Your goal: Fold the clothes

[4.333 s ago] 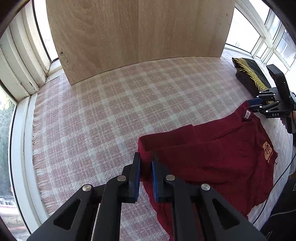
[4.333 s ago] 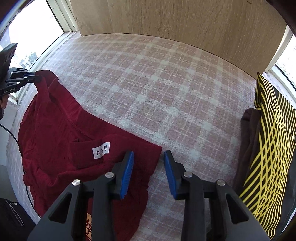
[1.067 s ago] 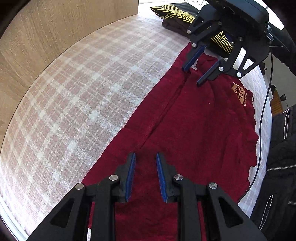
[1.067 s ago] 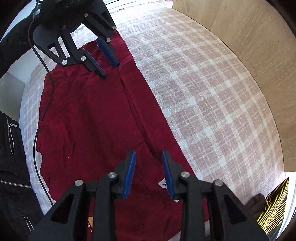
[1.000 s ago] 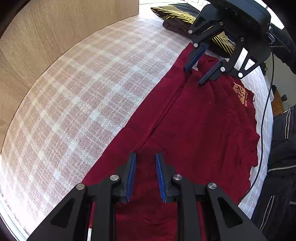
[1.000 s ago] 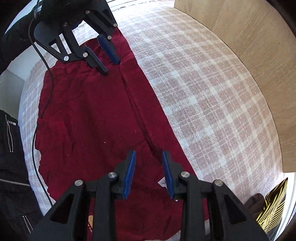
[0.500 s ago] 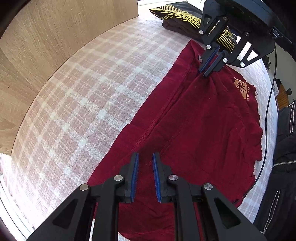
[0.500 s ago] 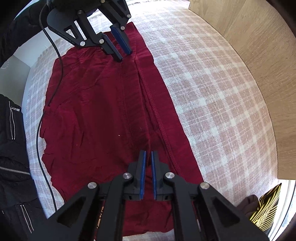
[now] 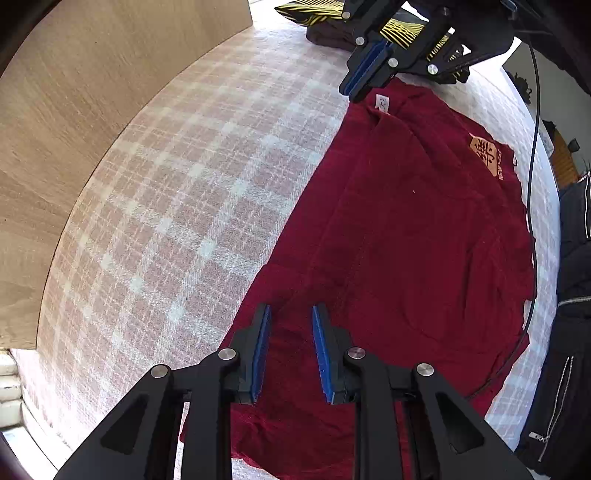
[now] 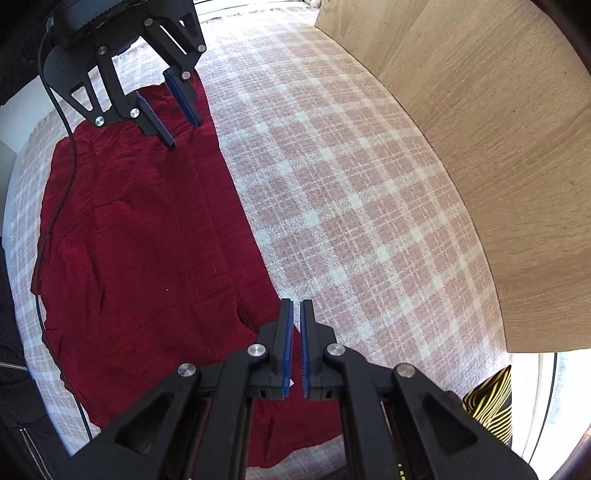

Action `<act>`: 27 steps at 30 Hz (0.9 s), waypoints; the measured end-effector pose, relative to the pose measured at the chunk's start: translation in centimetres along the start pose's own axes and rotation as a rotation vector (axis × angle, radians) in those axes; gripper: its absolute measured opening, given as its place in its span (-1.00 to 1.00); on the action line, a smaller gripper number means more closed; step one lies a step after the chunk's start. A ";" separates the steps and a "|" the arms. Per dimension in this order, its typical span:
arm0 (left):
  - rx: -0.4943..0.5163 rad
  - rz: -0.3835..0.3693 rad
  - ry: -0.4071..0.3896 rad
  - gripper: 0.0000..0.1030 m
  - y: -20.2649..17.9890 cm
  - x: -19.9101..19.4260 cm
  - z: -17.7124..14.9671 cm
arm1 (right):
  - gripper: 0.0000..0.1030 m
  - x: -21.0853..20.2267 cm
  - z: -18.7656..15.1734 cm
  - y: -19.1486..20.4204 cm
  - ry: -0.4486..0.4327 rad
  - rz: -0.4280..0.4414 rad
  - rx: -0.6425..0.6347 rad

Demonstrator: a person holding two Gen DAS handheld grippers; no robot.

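In the left wrist view the left gripper (image 9: 290, 352) is sitting at about 6 o'clock, its blue pads spread apart and holding nothing, hovering just over the near end of the red shirt (image 9: 406, 236). The shirt is lying flat on the pink plaid cloth (image 9: 177, 206), running from 6 o'clock up toward 1 o'clock, with its long edge looking doubled over along the side nearest the cloth. At 12 to 1 o'clock the right gripper (image 9: 362, 79) is showing with its pads nearly together, right by the white neck label (image 9: 382, 101); in the right wrist view only a thin sliver of daylight is showing between them and no fabric seems caught, so it is reading as closed on nothing. Beyond it, at 12 o'clock, a black and yellow striped garment (image 9: 325, 14) is lying already folded, and a wooden panel (image 9: 92, 85) is standing at 10 o'clock. The step in hand is looking like the lengthwise fold of the side just being laid down and let go. The next move is probably calling for both grippers to take fresh holds, likely on the opposite long edge at 3 o'clock, keeping the laid fold undisturbed.
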State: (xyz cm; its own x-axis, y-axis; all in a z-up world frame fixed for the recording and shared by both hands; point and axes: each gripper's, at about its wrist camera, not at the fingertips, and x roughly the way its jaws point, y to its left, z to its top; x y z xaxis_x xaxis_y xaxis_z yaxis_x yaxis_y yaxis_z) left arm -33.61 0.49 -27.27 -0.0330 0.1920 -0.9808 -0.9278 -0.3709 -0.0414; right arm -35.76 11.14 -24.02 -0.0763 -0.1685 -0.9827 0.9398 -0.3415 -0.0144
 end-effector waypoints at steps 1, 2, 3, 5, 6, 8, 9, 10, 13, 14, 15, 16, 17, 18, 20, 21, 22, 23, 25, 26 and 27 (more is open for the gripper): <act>0.016 0.003 0.016 -0.54 0.0 0.3 0.1 | -0.92 -0.3 -0.2 0.2 -0.020 0.025 -0.015; 0.022 0.002 0.019 -0.54 0.1 0.3 0.2 | -0.89 -0.7 -0.4 0.5 -0.041 0.017 -0.036; 0.027 0.000 0.023 -0.54 0.2 0.3 0.4 | -0.85 -1.2 -0.6 0.9 -0.061 0.002 -0.057; 0.030 -0.001 0.024 -0.54 0.5 0.4 0.7 | -0.24 -1.3 -0.6 1.1 -0.049 -0.042 -0.088; 0.027 0.002 0.017 -0.59 0.7 0.3 0.7 | -0.11 -1.1 -0.6 0.9 -0.036 -0.060 -0.092; 0.024 0.011 0.004 -0.65 1.0 0.0 0.6 | -0.06 -0.7 -0.6 0.9 -0.015 -0.041 -0.085; 0.003 0.024 -0.007 -0.78 1.4 -0.1 0.5 | -0.06 -0.2 -0.6 0.6 0.001 -0.040 -0.065; -0.042 0.035 -0.011 -0.81 2.3 -0.3 0.3 | -0.06 0.3 -0.6 0.2 0.018 -0.042 -0.040; -0.148 0.102 -0.010 -0.76 4.3 -1.2 -0.6 | -0.06 1.5 -1.0 -0.6 0.062 -0.143 0.005; -0.179 0.143 -0.004 -0.79 4.9 -1.6 -1.0 | -0.06 1.4 -1.2 -0.8 0.066 -0.169 0.024; -0.204 0.150 -0.018 -0.82 5.0 -2.4 -1.6 | -0.06 1.3 -1.4 -0.9 0.070 -0.196 0.042; -0.228 0.156 -0.032 -0.77 5.0 -3.3 -2.1 | -0.06 0.2 -1.6 -0.8 0.032 -0.187 0.081; -0.237 0.146 -0.065 -0.73 4.7 -4.5 -3.1 | -0.06 -1.0 -2.0 0.0 -0.009 -0.144 0.102; -0.252 0.131 -0.101 -0.62 4.2 -5.7 -3.9 | -0.06 -2.0 -2.5 0.9 -0.048 -0.094 0.118; -0.276 0.096 -0.150 -0.39 2.5 -7.0 -5.5 | -0.06 -3.1 -3.2 2.9 -0.093 -0.028 0.132; -0.282 0.077 -0.170 -0.36 1.3 -7.3 -6.2 | -0.06 -2.9 -3.6 4.0 -0.090 -0.019 0.126; -0.283 0.060 -0.164 -0.36 -0.2 -6.6 -6.6 | -0.06 -2.6 -3.9 5.1 -0.087 -0.010 0.121; -0.285 0.044 -0.158 -0.36 -1.7 -5.8 -7.0 | -0.06 -2.4 -4.2 6.1 -0.084 -0.001 0.115; -0.286 0.025 -0.138 -0.36 -4.1 -4.6 -7.5 | -0.06 -0.8 -4.4 6.6 -0.051 0.019 0.130; -0.293 0.017 -0.133 -0.37 -4.3 -3.5 -7.1 | -0.06 -0.2 -4.4 6.4 -0.042 0.034 0.151; -0.303 0.002 -0.133 -0.37 -4.1 -2.8 -6.5 | -0.06 0.2 -4.3 5.9 -0.040 0.056 0.183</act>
State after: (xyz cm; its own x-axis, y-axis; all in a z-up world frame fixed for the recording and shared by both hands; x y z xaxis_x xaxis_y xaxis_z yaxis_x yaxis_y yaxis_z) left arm -27.25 -4.46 -25.60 -0.1014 0.3006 -0.9483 -0.7755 -0.6210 -0.1139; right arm -28.82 13.08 -25.11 -0.0418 -0.2271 -0.9730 0.8671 -0.4921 0.0776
